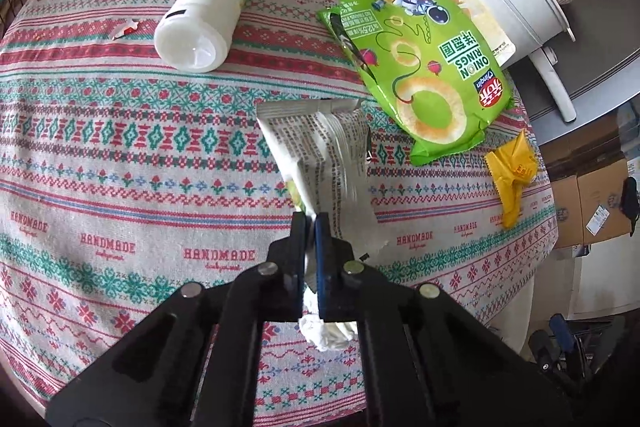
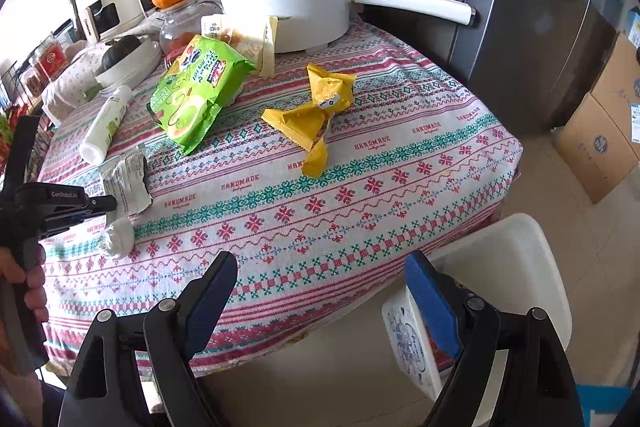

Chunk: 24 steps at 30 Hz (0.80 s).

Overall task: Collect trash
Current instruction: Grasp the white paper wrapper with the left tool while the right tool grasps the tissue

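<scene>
Wrapper (image 1: pixel 320 163), silvery white with printed text, ran lengthwise straight away from the left claw (image 1: pixel 311 223) in the left wrist view. Its near end was pinched between the two pads, which had closed down to a narrow slit. Its far end pointed up the tabletop (image 1: pixel 120 155) toward the green onion-ring bag (image 1: pixel 424 67). A crumpled white tissue (image 1: pixel 328 331) lay under the claw, closer in than the pinched edge. A yellow wrapper (image 1: pixel 512 175) sat off to the right near the tabletop's edge, and a white bottle (image 1: pixel 208 7) lay on its side up to the left.

From the right wrist view, the right claw (image 2: pixel 320 283) stood wide open with nothing between its pads, hanging at the near edge of the tabletop (image 2: pixel 400 187). The yellow wrapper (image 2: pixel 316 115) lay ahead of it and well apart, its long axis running roughly along the claw's line of sight. That put the right hand nearer to it than the left. The left claw (image 2: pixel 104 205) showed far left, clamped on the silvery wrapper (image 2: pixel 126 179), with the tissue (image 2: pixel 118 237) just beside it.
</scene>
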### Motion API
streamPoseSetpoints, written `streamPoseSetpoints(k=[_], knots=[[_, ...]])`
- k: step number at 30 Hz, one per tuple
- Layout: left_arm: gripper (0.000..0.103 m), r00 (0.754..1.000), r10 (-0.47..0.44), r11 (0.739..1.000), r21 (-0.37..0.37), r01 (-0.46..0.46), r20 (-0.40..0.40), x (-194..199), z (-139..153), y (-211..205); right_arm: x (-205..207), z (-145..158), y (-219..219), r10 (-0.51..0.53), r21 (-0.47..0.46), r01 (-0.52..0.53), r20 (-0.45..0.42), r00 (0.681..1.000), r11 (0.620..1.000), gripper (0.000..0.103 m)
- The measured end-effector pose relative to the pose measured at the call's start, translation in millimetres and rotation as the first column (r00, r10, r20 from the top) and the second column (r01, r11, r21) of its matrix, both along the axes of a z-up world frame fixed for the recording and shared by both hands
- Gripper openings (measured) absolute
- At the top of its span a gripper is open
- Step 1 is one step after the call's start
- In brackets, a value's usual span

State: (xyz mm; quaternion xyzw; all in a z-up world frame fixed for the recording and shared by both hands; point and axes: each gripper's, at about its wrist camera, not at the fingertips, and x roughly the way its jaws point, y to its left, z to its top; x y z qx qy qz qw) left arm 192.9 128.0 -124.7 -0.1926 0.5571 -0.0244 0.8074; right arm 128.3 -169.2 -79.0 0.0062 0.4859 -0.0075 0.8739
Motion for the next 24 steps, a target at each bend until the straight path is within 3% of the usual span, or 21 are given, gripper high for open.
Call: streamPoseSetpoints(k=[10,19,24], knots=[[0.004,0.986,-0.023,0.999,0.048,0.015,0.168,-30,51,29,0,9,32,0.027,0.105,-0.03,0.031,0.999,0.994,0.087],[0.004,0.977,-0.031,0.992,0.128,0.003,0.213,-58,59,61,15,-23,93,0.116,0.152,-0.11,-0.026,0.993,0.982,0.087],[0.004,0.979,-0.02,0.993,0.119,-0.004,0.202,-61,54,71,27,-47,122,0.153,0.244,-0.132,-0.07,0.986,0.961,0.086]])
